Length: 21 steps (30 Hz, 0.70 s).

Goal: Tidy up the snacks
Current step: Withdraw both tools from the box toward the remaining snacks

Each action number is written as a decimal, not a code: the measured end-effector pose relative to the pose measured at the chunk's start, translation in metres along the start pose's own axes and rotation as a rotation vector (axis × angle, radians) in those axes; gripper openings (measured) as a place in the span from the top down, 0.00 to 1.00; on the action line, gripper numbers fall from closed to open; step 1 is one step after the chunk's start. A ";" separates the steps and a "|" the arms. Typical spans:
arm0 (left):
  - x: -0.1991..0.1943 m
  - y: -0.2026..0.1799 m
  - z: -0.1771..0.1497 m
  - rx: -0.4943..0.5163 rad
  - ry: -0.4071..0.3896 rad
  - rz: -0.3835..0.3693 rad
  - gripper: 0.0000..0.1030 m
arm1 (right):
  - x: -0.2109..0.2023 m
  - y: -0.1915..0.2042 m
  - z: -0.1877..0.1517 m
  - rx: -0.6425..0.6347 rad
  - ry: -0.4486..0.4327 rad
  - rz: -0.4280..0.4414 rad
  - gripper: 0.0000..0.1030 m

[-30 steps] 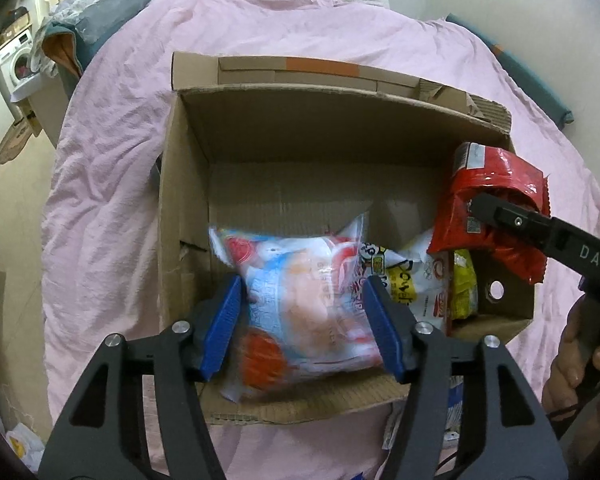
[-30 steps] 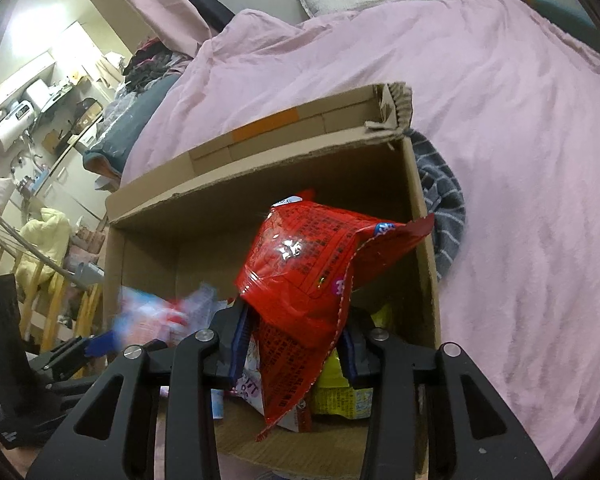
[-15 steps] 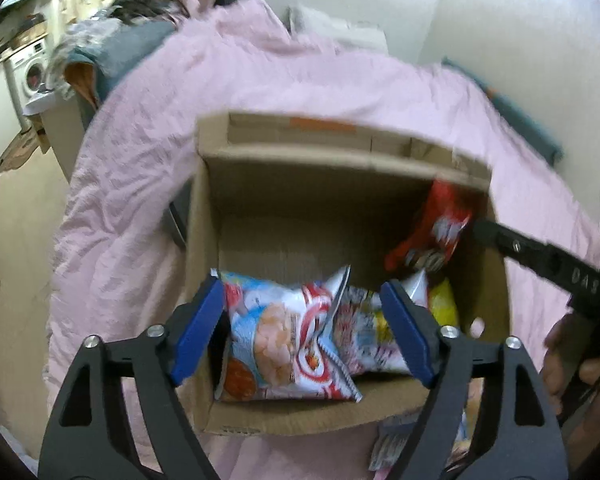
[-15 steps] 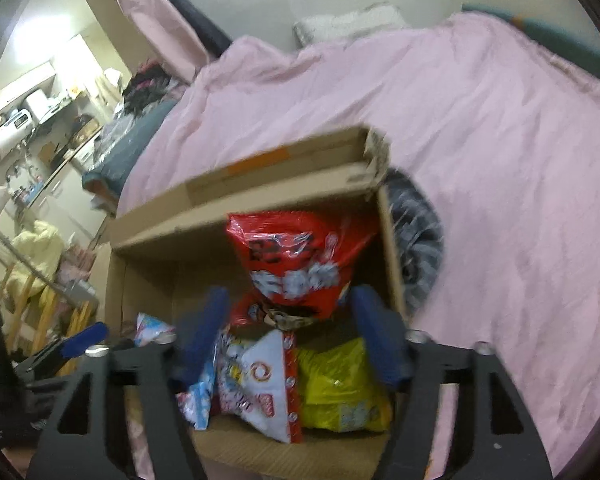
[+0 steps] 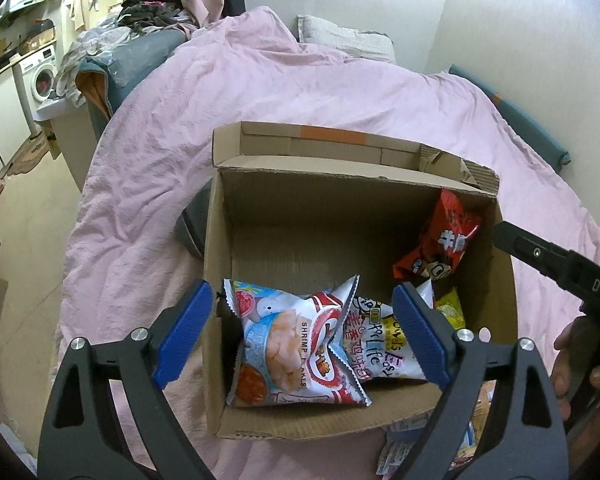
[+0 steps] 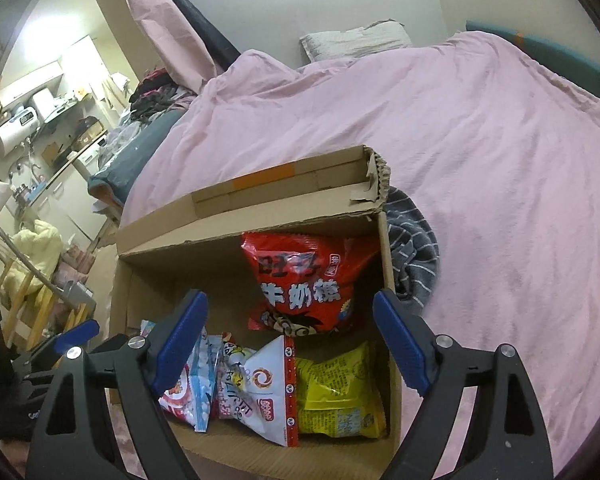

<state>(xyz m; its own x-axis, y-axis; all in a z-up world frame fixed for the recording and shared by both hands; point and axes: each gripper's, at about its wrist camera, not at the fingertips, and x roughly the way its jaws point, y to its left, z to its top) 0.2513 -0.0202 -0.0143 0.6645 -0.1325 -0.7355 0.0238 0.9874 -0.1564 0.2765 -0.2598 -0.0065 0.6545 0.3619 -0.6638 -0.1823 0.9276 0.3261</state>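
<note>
An open cardboard box [image 5: 284,216] [image 6: 260,228] stands on the pink bed. Inside lie a blue-and-white shrimp flakes bag [image 5: 296,344] [image 6: 188,396], a white bag [image 5: 380,348] [image 6: 268,392], a yellow bag [image 5: 450,312] [image 6: 336,392], and a red bag [image 5: 440,240] [image 6: 304,284] leaning against the right wall. My left gripper [image 5: 300,332] is open and empty above the box's front edge. My right gripper [image 6: 288,340] is open and empty, above the box's near right part; it also shows in the left wrist view [image 5: 556,264].
A pink duvet [image 5: 300,80] [image 6: 480,140] covers the bed around the box. A striped grey cloth [image 6: 414,256] lies right of the box. More snack packets [image 5: 404,448] lie in front of the box. Furniture and a washing machine [image 5: 40,76] stand at the left.
Both grippers opened and drew back up from the box. The shrimp flakes bag now lies in the box's front left, and the red bag rests against the right wall.
</note>
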 end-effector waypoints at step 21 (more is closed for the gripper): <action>-0.067 0.028 -0.016 -0.089 -0.067 0.024 0.13 | -0.065 0.026 -0.042 -0.077 0.011 -0.023 0.15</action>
<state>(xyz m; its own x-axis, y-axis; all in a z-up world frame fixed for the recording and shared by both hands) 0.1954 0.0153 0.0204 0.7125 -0.0996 -0.6946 -0.0571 0.9784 -0.1988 0.1979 -0.2554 0.0170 0.6515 0.3410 -0.6777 -0.2232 0.9399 0.2583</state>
